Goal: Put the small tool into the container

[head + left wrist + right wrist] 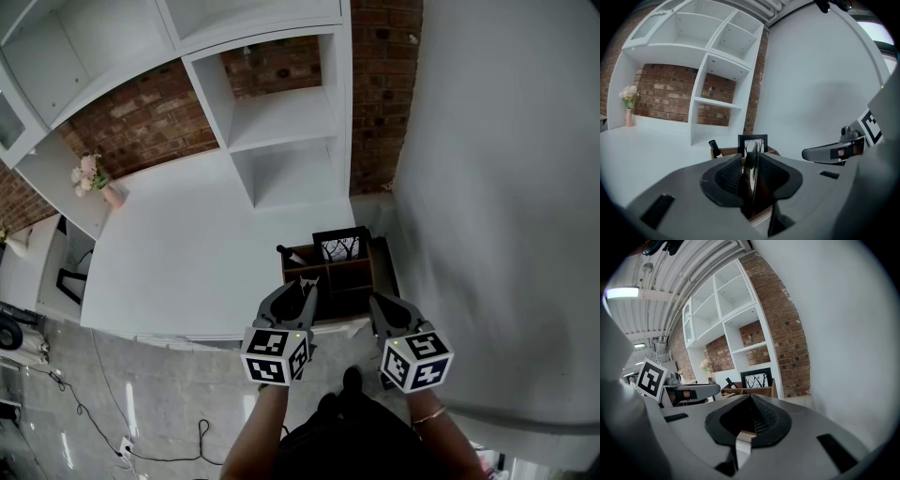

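My left gripper (pixel 751 158) slack: tool (pixel 751 176) upright between jaws, gap on one side, at container (pixel 367 281) front. My right gripper (pixel 750 398) closed, empty. Container on white table (pixel 187 253) by shelves (pixel 281 127), brick wall (pixel 150 117). Only head view shows floor (pixel 141 403).

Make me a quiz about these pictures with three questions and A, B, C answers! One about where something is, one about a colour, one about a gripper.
1. Where is the picture frame?
A) in the wooden box
B) on a top shelf
C) on the floor

2. What colour is the flower vase?
A) blue
B) pink
C) black

3. How is the right gripper?
A) wide open
B) holding a cup
C) shut and empty

Answers: 1 A, the frame stands upright at the back of the box. 2 B, the vase under the flowers looks pink. 3 C, its jaws meet with nothing between them.
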Demonstrator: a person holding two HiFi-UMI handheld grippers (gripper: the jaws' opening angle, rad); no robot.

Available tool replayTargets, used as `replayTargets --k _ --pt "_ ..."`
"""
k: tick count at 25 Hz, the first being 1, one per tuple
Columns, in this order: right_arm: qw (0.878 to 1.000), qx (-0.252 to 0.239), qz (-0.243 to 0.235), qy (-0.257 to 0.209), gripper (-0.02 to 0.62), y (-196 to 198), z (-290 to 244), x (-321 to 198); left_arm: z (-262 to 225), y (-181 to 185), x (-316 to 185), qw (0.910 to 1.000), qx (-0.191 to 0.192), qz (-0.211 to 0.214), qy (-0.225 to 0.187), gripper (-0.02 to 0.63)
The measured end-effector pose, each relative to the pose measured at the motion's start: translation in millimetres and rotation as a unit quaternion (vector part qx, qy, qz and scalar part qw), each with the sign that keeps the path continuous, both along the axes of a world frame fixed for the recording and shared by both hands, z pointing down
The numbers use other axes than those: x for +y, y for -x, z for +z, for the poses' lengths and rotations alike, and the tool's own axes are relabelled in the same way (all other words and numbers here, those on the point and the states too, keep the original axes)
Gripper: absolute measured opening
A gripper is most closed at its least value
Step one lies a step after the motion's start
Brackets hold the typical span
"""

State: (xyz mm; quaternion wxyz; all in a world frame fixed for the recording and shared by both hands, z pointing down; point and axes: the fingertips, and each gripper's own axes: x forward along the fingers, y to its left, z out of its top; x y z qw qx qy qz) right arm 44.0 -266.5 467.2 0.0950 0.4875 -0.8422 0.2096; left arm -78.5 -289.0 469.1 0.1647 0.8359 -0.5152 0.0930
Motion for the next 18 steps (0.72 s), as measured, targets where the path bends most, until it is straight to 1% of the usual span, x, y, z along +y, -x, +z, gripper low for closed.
replayTargets --k 5,18 --pt "1.0 0.0 0.001 0.001 0.005 -1.3 0.5 3.2 6.8 -2.8 7.0 0.9999 0.0 0.009 0.012 0.112" --pt "1.0 -0.001 -0.007 -0.003 0.005 6.5 -0.6 16.2 14.2 7.2 31.1 0.9997 0.006 0.003 0.021 0.112"
